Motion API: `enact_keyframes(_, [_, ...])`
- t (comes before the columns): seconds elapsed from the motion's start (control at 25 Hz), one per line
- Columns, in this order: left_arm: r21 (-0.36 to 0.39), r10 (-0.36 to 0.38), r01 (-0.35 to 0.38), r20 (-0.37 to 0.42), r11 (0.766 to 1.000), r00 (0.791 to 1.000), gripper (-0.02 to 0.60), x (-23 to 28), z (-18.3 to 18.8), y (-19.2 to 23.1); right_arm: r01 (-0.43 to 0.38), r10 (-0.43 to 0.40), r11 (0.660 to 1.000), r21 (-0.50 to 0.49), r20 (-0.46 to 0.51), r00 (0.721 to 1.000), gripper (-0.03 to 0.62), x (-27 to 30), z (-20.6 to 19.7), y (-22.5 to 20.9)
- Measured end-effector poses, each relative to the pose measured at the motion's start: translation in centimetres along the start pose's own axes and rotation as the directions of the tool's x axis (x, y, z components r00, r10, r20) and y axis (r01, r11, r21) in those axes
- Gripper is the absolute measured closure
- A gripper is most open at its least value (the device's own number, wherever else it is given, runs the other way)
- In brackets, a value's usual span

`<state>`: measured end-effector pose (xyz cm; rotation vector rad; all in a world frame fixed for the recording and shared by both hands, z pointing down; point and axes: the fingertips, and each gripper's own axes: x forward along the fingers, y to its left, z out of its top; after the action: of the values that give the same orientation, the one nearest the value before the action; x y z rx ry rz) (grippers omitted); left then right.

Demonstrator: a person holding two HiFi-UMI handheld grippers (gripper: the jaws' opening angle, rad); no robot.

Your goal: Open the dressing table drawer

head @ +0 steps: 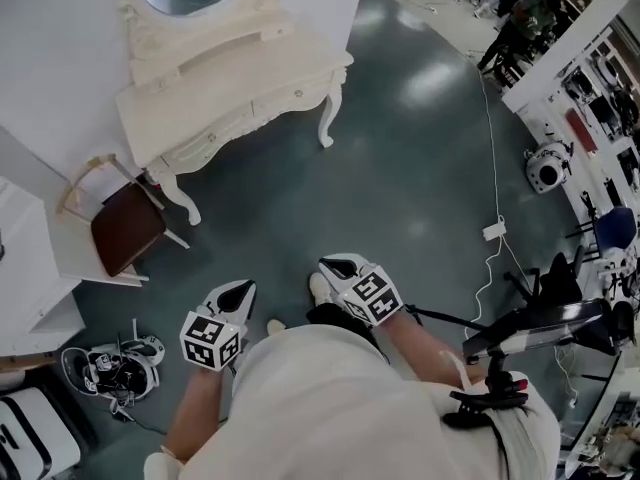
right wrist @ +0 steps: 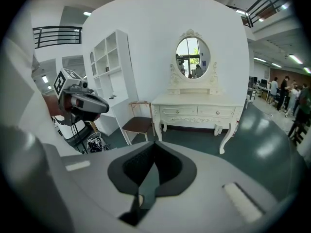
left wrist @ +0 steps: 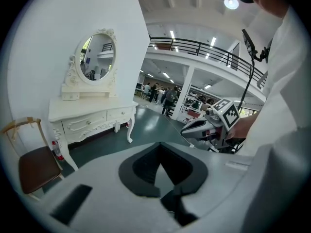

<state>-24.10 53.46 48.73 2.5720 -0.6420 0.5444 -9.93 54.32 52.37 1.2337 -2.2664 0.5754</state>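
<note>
The cream dressing table (head: 230, 88) with an oval mirror stands against the white wall at the upper left, well away from me. Its two front drawers (head: 250, 118) with small knobs are closed. Both grippers hang close to my body above the dark green floor. My left gripper (head: 232, 296) is shut with nothing in it, and my right gripper (head: 340, 266) is shut and empty as well. The left gripper view has the dressing table (left wrist: 92, 115) far off to the left beyond the left gripper (left wrist: 163, 174). The right gripper view faces the dressing table (right wrist: 199, 111) ahead, past the right gripper (right wrist: 150, 171).
A brown-seated chair (head: 125, 223) stands just left of the table. White shelving (head: 40, 268) lines the left side, with a bundle of gear (head: 115, 368) on the floor by it. A white cable (head: 495, 198) and equipment stands (head: 545, 313) lie to the right. People stand far back.
</note>
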Motion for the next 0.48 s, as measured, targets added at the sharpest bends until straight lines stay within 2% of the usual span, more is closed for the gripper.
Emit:
enact_keyframes(0.12, [0.003, 0.016, -0.016, -0.006, 1.000, 1.000, 0.580, 1.6, 0.7, 0.3, 0.004, -0.004, 1.000, 0.002, 0.010, 1.000, 0.582, 0.3, 0.2, -2.4])
enact_keyframes(0.16, [0.003, 0.020, -0.020, -0.011, 1.000, 1.000, 0.580, 2.3, 0.9, 0.4, 0.002, -0.002, 1.000, 0.008, 0.013, 1.000, 0.540, 0.4, 0.3, -3.3])
enact_keyframes(0.2, [0.003, 0.026, -0.026, -0.017, 1.000, 1.000, 0.580, 3.1, 1.2, 0.5, 0.000, 0.000, 1.000, 0.014, 0.018, 1.000, 0.536, 0.5, 0.3, -4.3])
enact_keyframes(0.32, [0.000, 0.053, -0.053, -0.032, 0.999, 0.998, 0.580, 5.9, 2.8, 1.0, -0.009, 0.008, 1.000, 0.022, 0.030, 1.000, 0.540, 1.0, 0.8, -8.0])
enact_keyframes(0.48, [0.001, 0.080, -0.080, -0.030, 0.997, 0.996, 0.578, 11.0, 6.7, 1.9, -0.024, 0.023, 0.999, 0.022, 0.047, 0.999, 0.558, 2.0, 2.6, -14.3])
